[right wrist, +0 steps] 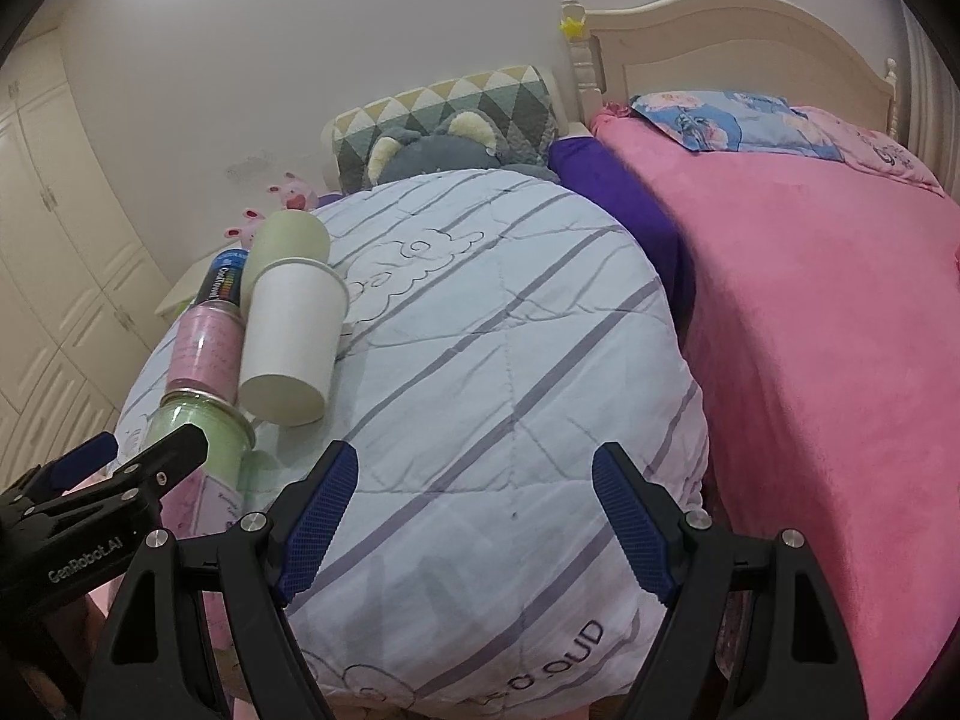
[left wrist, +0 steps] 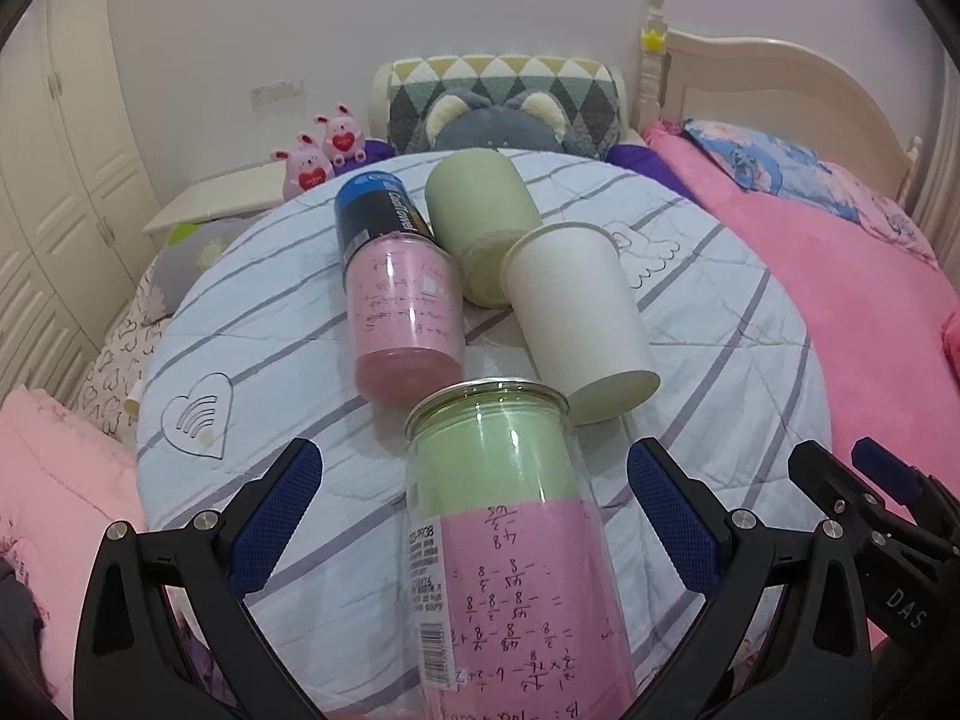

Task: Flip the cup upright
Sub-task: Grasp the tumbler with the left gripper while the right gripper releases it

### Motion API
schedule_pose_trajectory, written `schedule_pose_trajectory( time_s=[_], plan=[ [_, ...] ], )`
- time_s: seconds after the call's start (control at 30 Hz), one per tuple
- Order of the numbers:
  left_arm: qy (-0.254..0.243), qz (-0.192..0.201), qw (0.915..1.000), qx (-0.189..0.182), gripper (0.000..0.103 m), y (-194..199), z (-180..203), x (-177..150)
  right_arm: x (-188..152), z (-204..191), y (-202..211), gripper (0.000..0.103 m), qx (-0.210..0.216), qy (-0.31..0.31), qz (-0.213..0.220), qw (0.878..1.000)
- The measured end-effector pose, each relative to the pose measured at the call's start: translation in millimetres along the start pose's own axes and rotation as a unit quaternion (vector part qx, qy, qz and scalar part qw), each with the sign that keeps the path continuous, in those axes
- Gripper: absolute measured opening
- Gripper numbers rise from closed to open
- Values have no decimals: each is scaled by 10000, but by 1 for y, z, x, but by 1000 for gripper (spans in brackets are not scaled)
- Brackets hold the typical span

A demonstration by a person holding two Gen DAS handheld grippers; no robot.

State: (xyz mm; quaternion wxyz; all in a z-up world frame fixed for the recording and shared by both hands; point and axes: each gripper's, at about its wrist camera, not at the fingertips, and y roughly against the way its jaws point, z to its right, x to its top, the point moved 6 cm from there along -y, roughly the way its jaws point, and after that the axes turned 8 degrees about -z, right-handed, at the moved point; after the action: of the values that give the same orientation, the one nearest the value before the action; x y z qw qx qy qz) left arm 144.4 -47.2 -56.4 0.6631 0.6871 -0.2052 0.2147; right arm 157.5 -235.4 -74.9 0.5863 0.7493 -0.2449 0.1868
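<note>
Several cups lie on their sides on a striped white quilt [left wrist: 720, 324]. A clear cup with green and pink paper inside [left wrist: 510, 540] lies between the fingers of my open left gripper [left wrist: 474, 510], which do not touch it. A white paper cup [left wrist: 576, 318] lies beyond it, with a pale green cup [left wrist: 480, 210] and a clear cup with pink paper and a blue-black label [left wrist: 402, 300] behind. My right gripper [right wrist: 474, 516] is open and empty over bare quilt [right wrist: 510, 360], right of the white paper cup [right wrist: 294, 342] and the green-pink cup [right wrist: 198, 438].
A pink blanket [right wrist: 840, 330] covers the bed to the right, with a cream headboard [right wrist: 720, 42]. A grey plush toy [left wrist: 498, 120] and patterned cushion [left wrist: 504, 78] sit behind the quilt. Pink pig toys [left wrist: 324, 156] and a white nightstand [left wrist: 222, 198] are at the left, by wardrobes [left wrist: 60, 180].
</note>
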Motion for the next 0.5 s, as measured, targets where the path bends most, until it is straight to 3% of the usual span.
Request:
schedule_pose_trajectory(
  time_s=[0.2,0.4,0.5],
  plan=[
    [-5,-236,9997,-20,103,-8,5,4,4,8,-10,82,52,-121,-132,9998],
    [95,-742,9970,-174,103,-20,3,5,9,11,-16,82,108,-136,-225,9996],
    [168,-915,9956,-59,103,-25,0,6,12,12,-19,82,114,-147,-270,9995]
  ],
)
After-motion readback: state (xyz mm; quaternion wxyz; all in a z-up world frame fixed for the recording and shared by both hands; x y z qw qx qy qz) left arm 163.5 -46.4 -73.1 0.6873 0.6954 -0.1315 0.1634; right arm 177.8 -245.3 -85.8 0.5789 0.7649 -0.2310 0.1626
